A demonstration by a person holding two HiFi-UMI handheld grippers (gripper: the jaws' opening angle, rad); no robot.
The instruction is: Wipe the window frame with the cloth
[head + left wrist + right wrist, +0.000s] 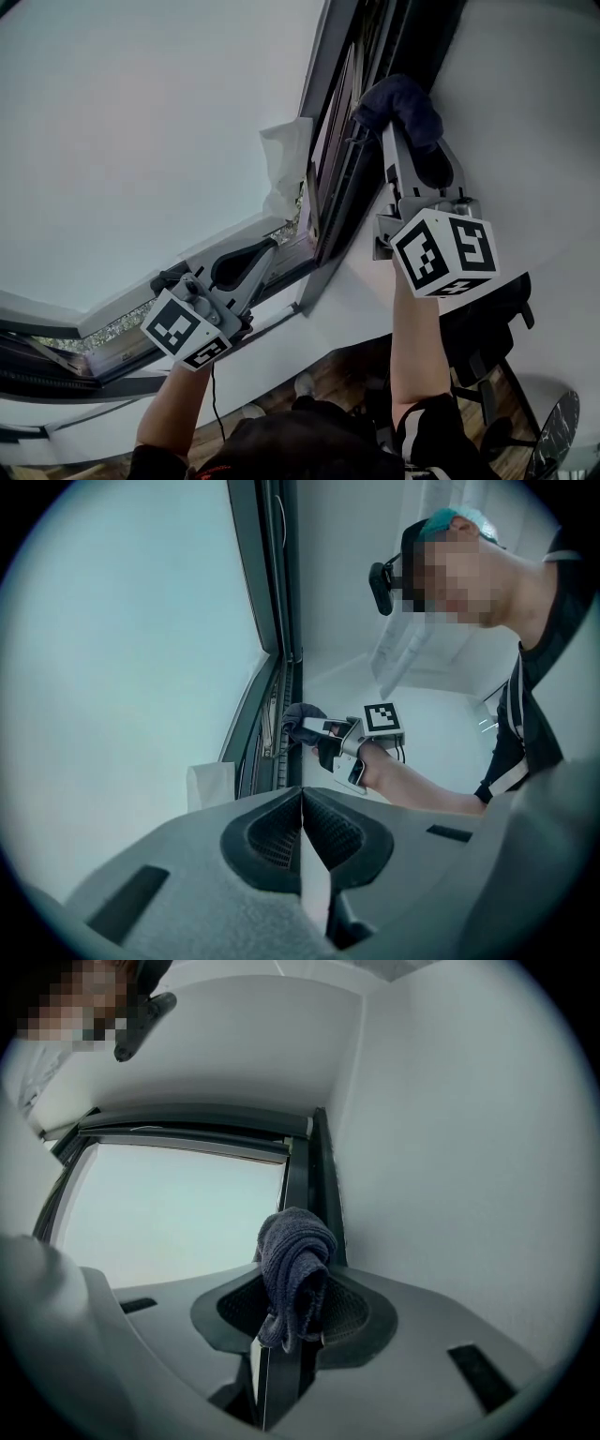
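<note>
A dark blue cloth (405, 105) is bunched in my right gripper (386, 129), which is shut on it and holds it against the dark upright window frame (339, 141). In the right gripper view the cloth (294, 1265) hangs over the jaws of the right gripper (296, 1288), with the frame (315, 1176) just behind it. My left gripper (273, 247) is shut with nothing visible in it, its tips at the lower rail of the frame. From the left gripper view, past the left gripper (302, 795), I see the cloth (298, 714) touching the frame (281, 602).
A white sheet of paper (286, 161) sticks to the glass beside the frame. White wall (530, 112) runs to the right of the frame. A dark chair (487, 328) and wood floor lie below, near the person's legs. A thin cable hangs under my left arm.
</note>
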